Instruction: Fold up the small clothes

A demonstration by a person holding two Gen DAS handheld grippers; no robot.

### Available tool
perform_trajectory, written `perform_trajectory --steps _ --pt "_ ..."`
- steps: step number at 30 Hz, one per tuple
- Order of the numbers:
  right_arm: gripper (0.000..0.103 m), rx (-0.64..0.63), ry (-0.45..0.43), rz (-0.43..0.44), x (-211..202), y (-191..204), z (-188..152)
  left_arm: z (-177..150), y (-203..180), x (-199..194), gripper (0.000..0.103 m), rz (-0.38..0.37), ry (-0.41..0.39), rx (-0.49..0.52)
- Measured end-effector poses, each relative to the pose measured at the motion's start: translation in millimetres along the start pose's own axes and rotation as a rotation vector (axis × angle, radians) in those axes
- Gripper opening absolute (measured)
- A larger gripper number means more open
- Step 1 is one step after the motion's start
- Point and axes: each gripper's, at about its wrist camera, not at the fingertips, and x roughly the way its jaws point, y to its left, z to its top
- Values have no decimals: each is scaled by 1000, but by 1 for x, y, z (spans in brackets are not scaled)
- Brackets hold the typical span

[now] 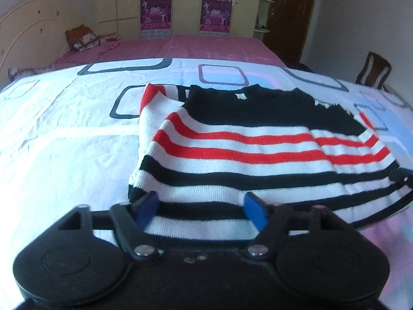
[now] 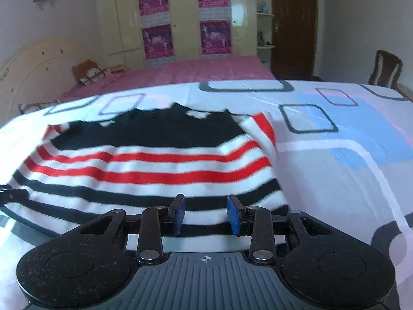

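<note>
In the left wrist view, the striped sweater (image 1: 247, 155) lay folded on the patterned bedsheet (image 1: 64, 142); the left gripper (image 1: 201, 210) stood with jaws spread wide over its hem, gripping nothing. In the right wrist view, the right gripper (image 2: 206, 214) hung partly parted above the hem, pads apparently clear of the knit.

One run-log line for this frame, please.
left gripper: open | right gripper: open | striped sweater: folded on bedsheet, released

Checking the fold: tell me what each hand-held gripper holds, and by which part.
Neither visibly holds anything: the left hand-held gripper and right hand-held gripper stand open over the near hem of the red, white and black striped knit sweater.
</note>
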Motion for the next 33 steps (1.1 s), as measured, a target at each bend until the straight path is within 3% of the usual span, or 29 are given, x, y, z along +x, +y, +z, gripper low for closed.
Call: perform_trajectory --steps 13,15,16,17,22,23,25,33 --pt "36 -48 -19 62 0 43 11 -13 17 -20 83 -75 89 -204" --pt "54 -46 -22 67 0 48 11 -17 18 -20 83 -78 100 -214" --pt "69 -47 -32 66 -1 50 10 -20 19 -21 83 -81 105 -221" --pt "70 -55 -45 74 -1 53 10 -23 20 -22 83 -85 110 -235" --pt "66 -56 -31 95 10 61 8 -41 36 -16 79 -174 121 -395" --pt "52 -54 -19 106 13 62 8 -42 39 -12 79 -191 115 -424" --pt "40 -41 12 131 22 64 8 -43 46 -7 78 -225 79 -472" --pt "40 -37 33 126 58 78 22 -26 63 27 81 -284 -21 -626"
